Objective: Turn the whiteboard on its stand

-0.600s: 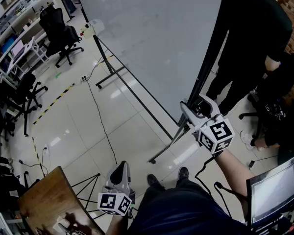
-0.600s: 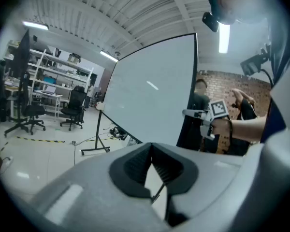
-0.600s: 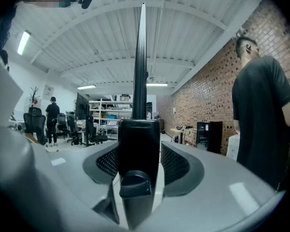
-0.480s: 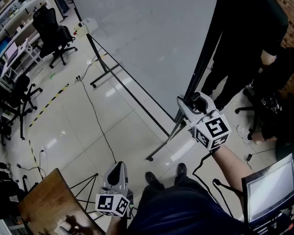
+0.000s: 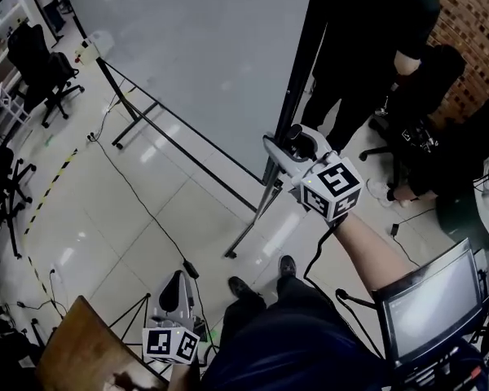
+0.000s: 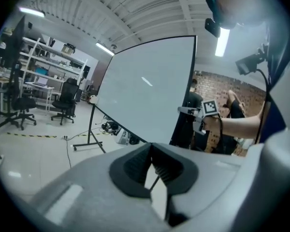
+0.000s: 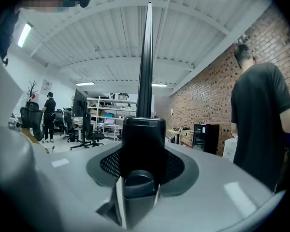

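Right gripper (image 5: pixel 284 142) clamped on the whiteboard (image 5: pixel 204 55) – on its dark side edge.
The edge post fills the gap between the right jaws and rises straight up out of them. The board's pale face spreads away to the left, upright on its stand (image 5: pixel 253 210) on the tiled floor (image 5: pixel 106 218). The left gripper (image 5: pixel 178 287) hangs low, well apart from the board – pads closed together, nothing between them.

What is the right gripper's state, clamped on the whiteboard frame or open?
The right gripper is shut on the whiteboard frame: its own view shows the dark frame filling the gap, jaws against both sides.
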Tool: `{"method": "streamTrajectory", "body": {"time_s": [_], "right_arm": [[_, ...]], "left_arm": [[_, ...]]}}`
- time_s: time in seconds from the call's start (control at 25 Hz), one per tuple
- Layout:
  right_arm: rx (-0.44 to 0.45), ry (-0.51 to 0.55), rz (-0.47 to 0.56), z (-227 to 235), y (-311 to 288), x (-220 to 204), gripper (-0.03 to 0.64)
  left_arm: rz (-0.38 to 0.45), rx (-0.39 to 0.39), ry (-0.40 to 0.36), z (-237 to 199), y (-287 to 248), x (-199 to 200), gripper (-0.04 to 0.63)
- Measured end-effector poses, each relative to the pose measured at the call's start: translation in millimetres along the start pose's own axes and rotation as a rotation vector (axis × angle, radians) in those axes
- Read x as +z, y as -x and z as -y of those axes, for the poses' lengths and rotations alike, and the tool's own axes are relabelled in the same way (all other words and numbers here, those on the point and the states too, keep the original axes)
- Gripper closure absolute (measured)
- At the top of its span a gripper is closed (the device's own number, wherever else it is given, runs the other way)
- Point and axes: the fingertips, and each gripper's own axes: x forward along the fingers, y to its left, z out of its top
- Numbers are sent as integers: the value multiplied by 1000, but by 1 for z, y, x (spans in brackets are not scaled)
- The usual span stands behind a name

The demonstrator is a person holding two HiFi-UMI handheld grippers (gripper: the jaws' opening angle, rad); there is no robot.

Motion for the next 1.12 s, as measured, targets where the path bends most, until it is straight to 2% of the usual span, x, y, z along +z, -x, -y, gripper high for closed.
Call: {"method": "streamTrajectory", "body": {"time_s": [0.24, 0.56, 0.8, 1.12], "right_arm": [[5, -4, -5, 5, -3, -3, 443], [6, 1, 11, -1, 2, -12, 443], [8, 4, 31, -5, 17, -8, 442], [22, 7, 51, -6, 42, -12, 442]], "left_arm": [[20, 2, -39, 11, -4, 11, 590], [51, 95, -61, 18, 8, 0, 591], [58, 102, -85, 34, 15, 3, 591], [65, 105, -84, 61, 16, -16, 591]]}}
